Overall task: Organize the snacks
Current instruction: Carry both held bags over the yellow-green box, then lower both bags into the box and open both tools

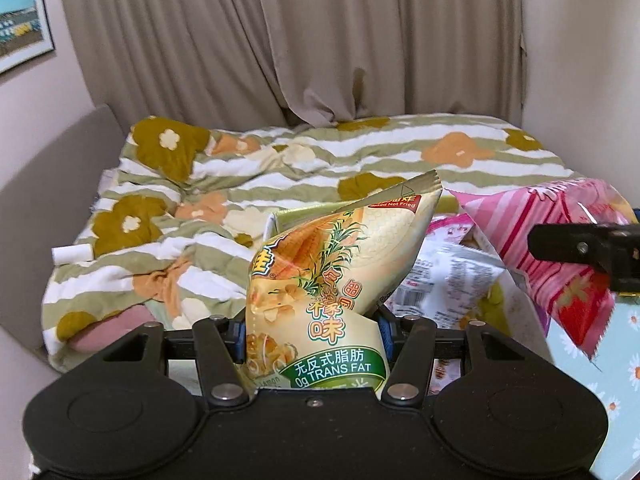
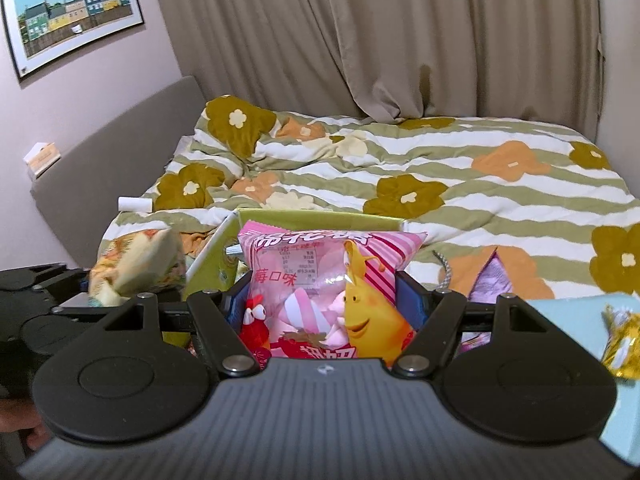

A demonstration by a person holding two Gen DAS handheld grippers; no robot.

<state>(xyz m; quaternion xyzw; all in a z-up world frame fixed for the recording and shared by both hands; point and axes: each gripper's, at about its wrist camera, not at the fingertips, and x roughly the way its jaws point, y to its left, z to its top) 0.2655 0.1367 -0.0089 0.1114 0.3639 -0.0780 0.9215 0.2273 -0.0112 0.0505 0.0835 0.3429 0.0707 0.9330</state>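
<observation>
My left gripper point(image 1: 312, 332) is shut on a cream and green chips bag point(image 1: 332, 272) and holds it upright above the bed. The same bag shows at the left of the right wrist view point(image 2: 136, 268). My right gripper point(image 2: 324, 300) is shut on a pink striped marshmallow bag point(image 2: 328, 276), which also shows at the right of the left wrist view point(image 1: 556, 252). A green cardboard box point(image 2: 320, 218) stands open just beyond both bags; its wall shows behind the chips bag point(image 1: 280, 220). White snack packets point(image 1: 448, 276) lie inside it.
The bed carries a striped flowered quilt point(image 2: 480, 168). A white roll point(image 2: 134, 204) lies at its left edge. A light blue daisy-print surface point(image 1: 600, 360) is at the right, with a gold wrapped sweet point(image 2: 622, 344) and a purple packet point(image 2: 494, 276). Curtains hang behind.
</observation>
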